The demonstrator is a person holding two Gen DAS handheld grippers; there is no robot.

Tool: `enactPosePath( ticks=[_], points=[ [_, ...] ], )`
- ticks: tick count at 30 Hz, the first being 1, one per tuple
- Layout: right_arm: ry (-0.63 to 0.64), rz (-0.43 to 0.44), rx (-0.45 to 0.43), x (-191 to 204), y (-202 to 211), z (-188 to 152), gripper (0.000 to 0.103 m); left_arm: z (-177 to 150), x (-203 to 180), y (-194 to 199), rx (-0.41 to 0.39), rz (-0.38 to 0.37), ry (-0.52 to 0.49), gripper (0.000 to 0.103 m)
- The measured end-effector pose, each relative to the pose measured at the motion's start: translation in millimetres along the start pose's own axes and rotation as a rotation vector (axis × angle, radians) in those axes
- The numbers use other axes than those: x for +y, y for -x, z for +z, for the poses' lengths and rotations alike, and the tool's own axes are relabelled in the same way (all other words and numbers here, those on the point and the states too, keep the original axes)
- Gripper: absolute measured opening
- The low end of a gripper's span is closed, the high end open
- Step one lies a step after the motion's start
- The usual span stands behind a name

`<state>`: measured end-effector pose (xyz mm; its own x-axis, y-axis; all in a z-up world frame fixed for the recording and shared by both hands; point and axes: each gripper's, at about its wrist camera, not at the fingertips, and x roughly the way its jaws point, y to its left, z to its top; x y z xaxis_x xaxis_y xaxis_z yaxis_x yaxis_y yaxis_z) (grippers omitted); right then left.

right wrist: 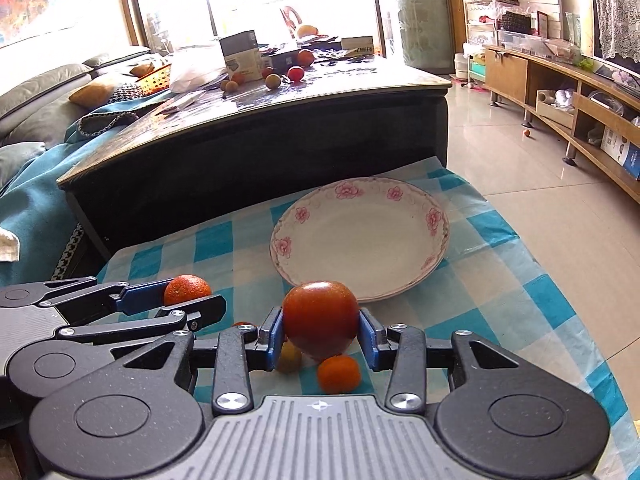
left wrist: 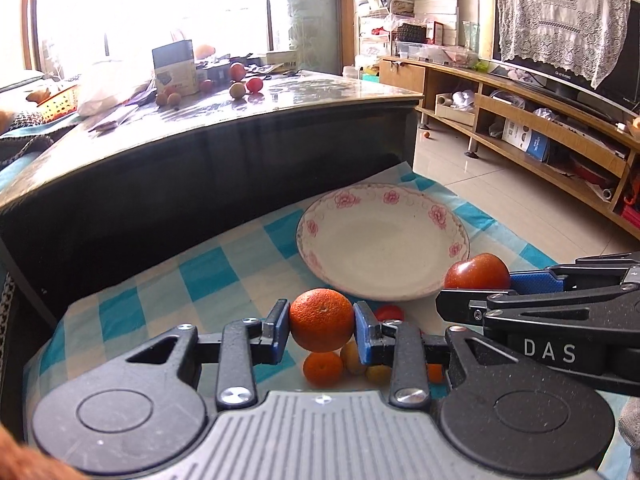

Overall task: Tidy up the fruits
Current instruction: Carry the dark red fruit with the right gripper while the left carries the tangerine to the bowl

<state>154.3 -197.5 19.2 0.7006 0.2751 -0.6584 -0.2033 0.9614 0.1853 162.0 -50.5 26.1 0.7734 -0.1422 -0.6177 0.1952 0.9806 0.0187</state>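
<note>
My left gripper point(left wrist: 321, 326) is shut on an orange point(left wrist: 322, 319) and holds it above the blue checked cloth point(left wrist: 208, 272), just short of the white plate point(left wrist: 384, 204) with pink flowers. My right gripper point(right wrist: 320, 332) is shut on a red tomato point(right wrist: 320, 316), beside the plate's near rim point(right wrist: 288, 216). Each gripper shows in the other's view: the right one with the tomato point(left wrist: 478, 272), the left one with the orange point(right wrist: 187, 289). The plate holds nothing.
Below the grippers lie loose fruits: a small orange point(left wrist: 323, 368), yellowish fruits point(left wrist: 354, 356), a small orange point(right wrist: 339, 374), a yellow fruit point(right wrist: 289, 357). A dark coffee table point(left wrist: 224, 148) with clutter and more fruit stands behind. A TV bench point(left wrist: 560, 136) is at right.
</note>
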Motion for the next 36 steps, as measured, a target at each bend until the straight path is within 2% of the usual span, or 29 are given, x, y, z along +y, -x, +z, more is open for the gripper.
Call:
enactPosePath(
  ticks=[20,36],
  points=[
    [0.04,-0.046,-0.044,-17.8,-28.9,31.4,0.035,27.0,-5.0,-34.9,-0.034,-0.006,-0.027,0.04],
    [0.029,-0.04,-0.003,-32.7,-57.1,42.4,0.036,34.1,-6.8,-63.6,-0.018,-0.005,-0.038,0.04]
  ],
)
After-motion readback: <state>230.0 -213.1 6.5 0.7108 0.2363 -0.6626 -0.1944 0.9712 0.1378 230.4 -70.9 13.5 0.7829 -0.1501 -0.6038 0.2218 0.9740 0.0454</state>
